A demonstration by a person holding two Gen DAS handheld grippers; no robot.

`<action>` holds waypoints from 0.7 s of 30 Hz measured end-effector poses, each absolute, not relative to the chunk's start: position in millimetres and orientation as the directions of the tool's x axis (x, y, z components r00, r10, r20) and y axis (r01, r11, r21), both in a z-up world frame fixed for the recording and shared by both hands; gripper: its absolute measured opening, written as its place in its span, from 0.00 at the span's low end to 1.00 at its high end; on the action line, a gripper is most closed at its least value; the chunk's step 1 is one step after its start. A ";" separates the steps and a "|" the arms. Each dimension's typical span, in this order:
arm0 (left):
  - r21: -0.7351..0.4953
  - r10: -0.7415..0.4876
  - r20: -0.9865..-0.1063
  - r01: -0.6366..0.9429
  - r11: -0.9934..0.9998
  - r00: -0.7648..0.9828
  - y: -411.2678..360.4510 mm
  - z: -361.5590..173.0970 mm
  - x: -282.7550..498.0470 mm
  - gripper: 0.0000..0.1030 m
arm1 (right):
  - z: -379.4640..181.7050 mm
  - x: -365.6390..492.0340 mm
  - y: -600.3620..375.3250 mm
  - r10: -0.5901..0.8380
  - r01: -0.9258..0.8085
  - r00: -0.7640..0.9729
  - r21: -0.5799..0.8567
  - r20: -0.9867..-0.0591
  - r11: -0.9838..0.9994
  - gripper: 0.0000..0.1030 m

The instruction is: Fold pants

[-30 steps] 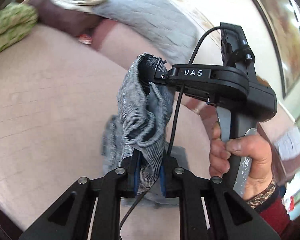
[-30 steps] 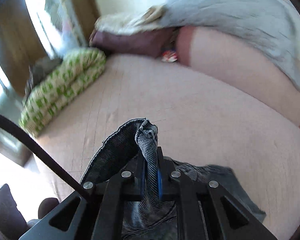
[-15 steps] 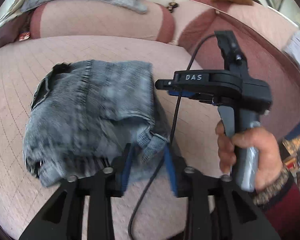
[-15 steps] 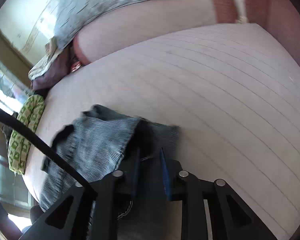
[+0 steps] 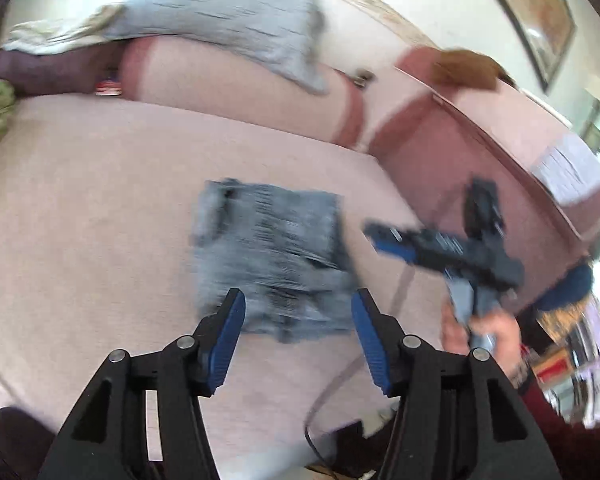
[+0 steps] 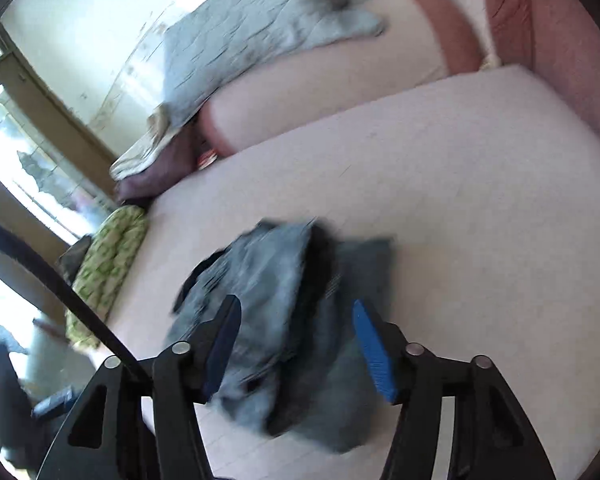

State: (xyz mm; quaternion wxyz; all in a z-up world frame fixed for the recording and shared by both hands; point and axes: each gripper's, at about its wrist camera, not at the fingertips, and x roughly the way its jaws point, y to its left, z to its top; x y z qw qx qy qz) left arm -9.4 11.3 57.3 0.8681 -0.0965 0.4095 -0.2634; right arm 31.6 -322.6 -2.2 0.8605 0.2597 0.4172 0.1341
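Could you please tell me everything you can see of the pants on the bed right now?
The pants are grey-blue denim, faded and streaky, folded into a compact, roughly rectangular bundle with layered edges and a dark opening at one corner. They lie flat on the pink bedcover, near its middle. Nothing grips them: the left gripper and right gripper both stand open above them, pads clear of the cloth. Motion blur hides finer detail.
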 end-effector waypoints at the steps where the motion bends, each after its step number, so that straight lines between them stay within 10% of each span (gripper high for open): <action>1: -0.389 -0.528 -0.664 0.358 0.849 0.529 19.4 56.3 -6.4 0.53 | -9.0 32.6 -312.6 0.464 -0.016 0.597 0.568 -0.655 0.823 0.62; 7: -0.383 -0.479 -0.668 0.290 0.877 0.570 42.1 56.8 13.7 0.53 | -54.9 42.6 -274.2 0.492 0.022 0.494 0.576 -0.717 0.817 0.60; 9: -0.376 -0.474 -0.672 0.290 0.880 0.568 39.2 55.4 20.7 0.53 | -57.9 40.7 -269.2 0.551 -0.010 0.469 0.620 -0.690 0.785 0.19; 21: -0.326 -0.493 -0.716 0.387 0.862 0.494 -50.2 29.0 75.5 0.54 | -46.2 8.1 -334.9 0.415 0.081 0.584 0.558 -0.698 0.826 0.09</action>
